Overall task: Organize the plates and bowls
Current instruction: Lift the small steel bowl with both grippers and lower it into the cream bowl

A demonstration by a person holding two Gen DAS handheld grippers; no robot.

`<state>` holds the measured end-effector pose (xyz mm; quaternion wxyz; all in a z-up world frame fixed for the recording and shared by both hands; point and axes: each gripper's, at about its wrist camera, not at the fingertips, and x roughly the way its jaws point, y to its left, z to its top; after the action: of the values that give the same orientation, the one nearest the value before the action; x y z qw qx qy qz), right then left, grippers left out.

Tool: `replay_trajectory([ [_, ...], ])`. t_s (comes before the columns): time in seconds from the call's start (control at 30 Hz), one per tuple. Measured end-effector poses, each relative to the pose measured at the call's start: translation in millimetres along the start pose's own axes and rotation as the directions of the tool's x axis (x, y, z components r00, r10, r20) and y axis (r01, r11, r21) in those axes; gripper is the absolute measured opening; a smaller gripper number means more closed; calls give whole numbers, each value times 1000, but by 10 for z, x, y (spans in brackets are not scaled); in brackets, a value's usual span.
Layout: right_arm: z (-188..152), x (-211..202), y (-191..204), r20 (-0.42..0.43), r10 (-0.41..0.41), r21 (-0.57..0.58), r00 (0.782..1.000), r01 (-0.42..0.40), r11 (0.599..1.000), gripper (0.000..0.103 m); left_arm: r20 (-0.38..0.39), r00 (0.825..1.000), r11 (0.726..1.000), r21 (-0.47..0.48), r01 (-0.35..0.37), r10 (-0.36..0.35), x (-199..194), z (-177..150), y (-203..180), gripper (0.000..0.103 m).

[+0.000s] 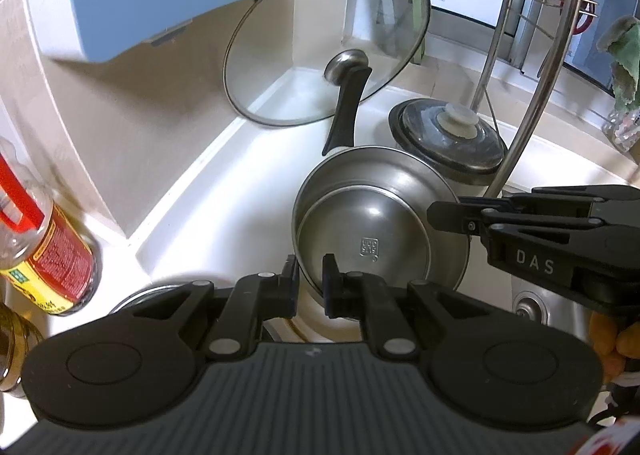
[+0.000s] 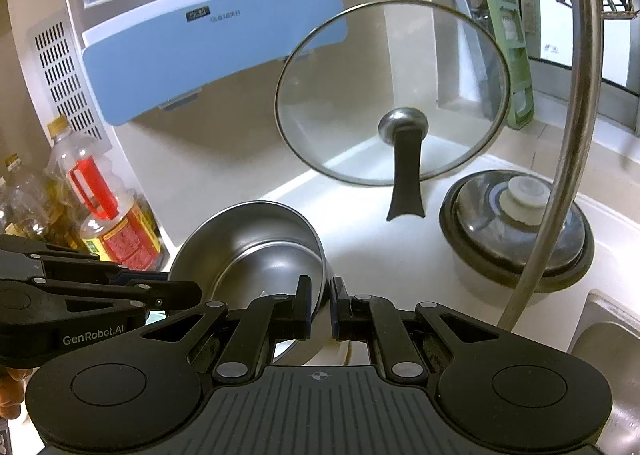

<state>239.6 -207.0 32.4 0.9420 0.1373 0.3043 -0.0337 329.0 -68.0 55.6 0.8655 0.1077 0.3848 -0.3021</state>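
Two nested stainless steel bowls (image 1: pixel 372 231) are held tilted above the white worktop (image 1: pixel 224 215), near its back corner, with both grippers on the rim. The left gripper (image 1: pixel 311 279) is clenched on the near rim of the bowls, one finger inside and one outside. The right gripper (image 2: pixel 321 305) pinches the rim's opposite side in the same way, its jaws nearly closed on the thin steel wall. Behind the bowls, a glass lid (image 1: pixel 320 43) leans against the tiled wall, and a lidded pot (image 1: pixel 448 139) stands beside it. Oil bottles (image 2: pixel 108 211) stand along the worktop's left edge, well apart from the bowls.
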Motion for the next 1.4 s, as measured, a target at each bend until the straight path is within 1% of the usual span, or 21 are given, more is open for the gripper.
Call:
replay_trajectory([
  [0.43, -38, 112, -3, -43, 0, 8, 999, 1, 1000, 9, -22, 1000, 1000, -7, 9, -9, 70, -37, 26, 10],
  [0.8, 2, 197, -50, -72, 1, 17, 997, 0, 1000, 9, -37, 999, 1000, -4, 21, -21, 145, -39, 22, 11],
  [1.23, -16, 328, -122, -137, 16, 39, 990, -11, 999, 9, -64, 997, 999, -19, 34, -35, 220, -71, 34, 12],
  [1.4, -46, 378, -156, -163, 30, 54, 986, -21, 998, 9, -86, 995, 999, -34, 39, -42, 270, -115, 51, 12],
])
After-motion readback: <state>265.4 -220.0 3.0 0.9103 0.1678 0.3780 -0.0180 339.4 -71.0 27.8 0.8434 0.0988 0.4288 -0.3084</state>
